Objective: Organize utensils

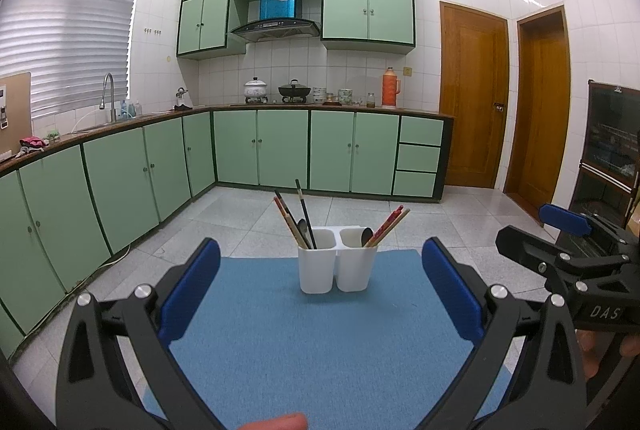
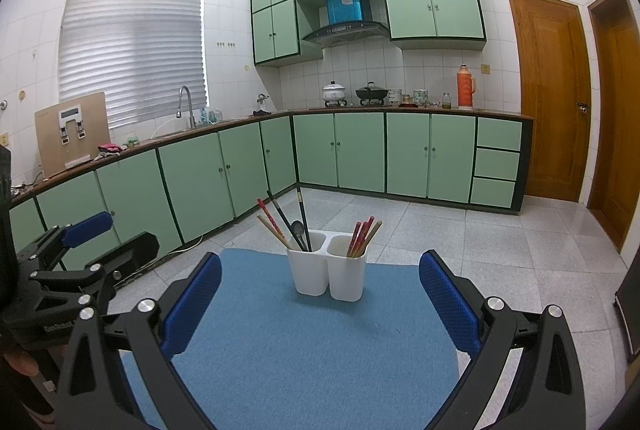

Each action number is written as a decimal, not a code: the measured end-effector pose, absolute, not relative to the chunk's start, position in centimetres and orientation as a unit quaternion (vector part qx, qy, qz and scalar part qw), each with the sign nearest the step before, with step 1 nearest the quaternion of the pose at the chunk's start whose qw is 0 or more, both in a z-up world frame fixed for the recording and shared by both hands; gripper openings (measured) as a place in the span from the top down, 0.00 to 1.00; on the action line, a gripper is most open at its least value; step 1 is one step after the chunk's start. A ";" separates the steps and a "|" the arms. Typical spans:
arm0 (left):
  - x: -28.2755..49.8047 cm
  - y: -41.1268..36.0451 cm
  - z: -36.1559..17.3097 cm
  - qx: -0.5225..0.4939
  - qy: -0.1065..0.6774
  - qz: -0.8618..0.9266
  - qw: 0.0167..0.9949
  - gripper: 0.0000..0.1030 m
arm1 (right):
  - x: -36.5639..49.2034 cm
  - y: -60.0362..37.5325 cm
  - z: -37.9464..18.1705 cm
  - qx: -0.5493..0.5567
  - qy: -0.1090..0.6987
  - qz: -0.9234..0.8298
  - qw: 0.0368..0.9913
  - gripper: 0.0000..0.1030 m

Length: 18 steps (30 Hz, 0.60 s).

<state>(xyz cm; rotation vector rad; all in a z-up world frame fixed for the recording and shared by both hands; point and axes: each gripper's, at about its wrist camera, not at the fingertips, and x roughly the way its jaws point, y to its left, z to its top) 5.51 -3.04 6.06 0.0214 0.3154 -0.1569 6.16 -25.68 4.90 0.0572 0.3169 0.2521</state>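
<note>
Mat: blue mat (image 1: 320, 330) under both grippers, marks our worktop zone.
Holder: white two-cup holder (image 1: 337, 262) dead ahead, utensils upright, sorted by cup.
Left gripper (image 1: 320, 286): jaws spread, empty.
Right gripper (image 2: 320, 290): jaws spread, empty.

A white plastic utensil holder (image 1: 338, 262) with two joined compartments stands upright near the far edge of a blue mat (image 1: 320, 334). Its left compartment (image 2: 307, 264) holds several chopsticks (image 1: 289, 220) leaning to the left, some black and some reddish or wooden, together with a dark metal spoon (image 2: 298, 230) whose bowl points upward. Its right compartment (image 2: 347, 268) holds a bundle of red and wooden chopsticks (image 2: 363, 236) leaning to the right; in the left wrist view a dark spoon bowl (image 1: 366, 235) also shows just above that compartment's rim.
</note>
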 end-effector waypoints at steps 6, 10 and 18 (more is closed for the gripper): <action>5.5 -3.2 5.7 0.010 0.158 -0.078 0.984 0.05 | 6.1 -25.7 4.9 0.029 0.158 0.125 0.979 0.06; 5.6 -3.2 5.7 0.010 0.159 -0.078 0.984 0.05 | 6.1 -25.6 4.5 0.029 0.158 0.125 0.979 0.06; 5.6 -3.3 5.1 0.006 0.160 -0.078 0.984 0.05 | 6.1 -25.5 4.3 0.028 0.160 0.124 0.979 0.06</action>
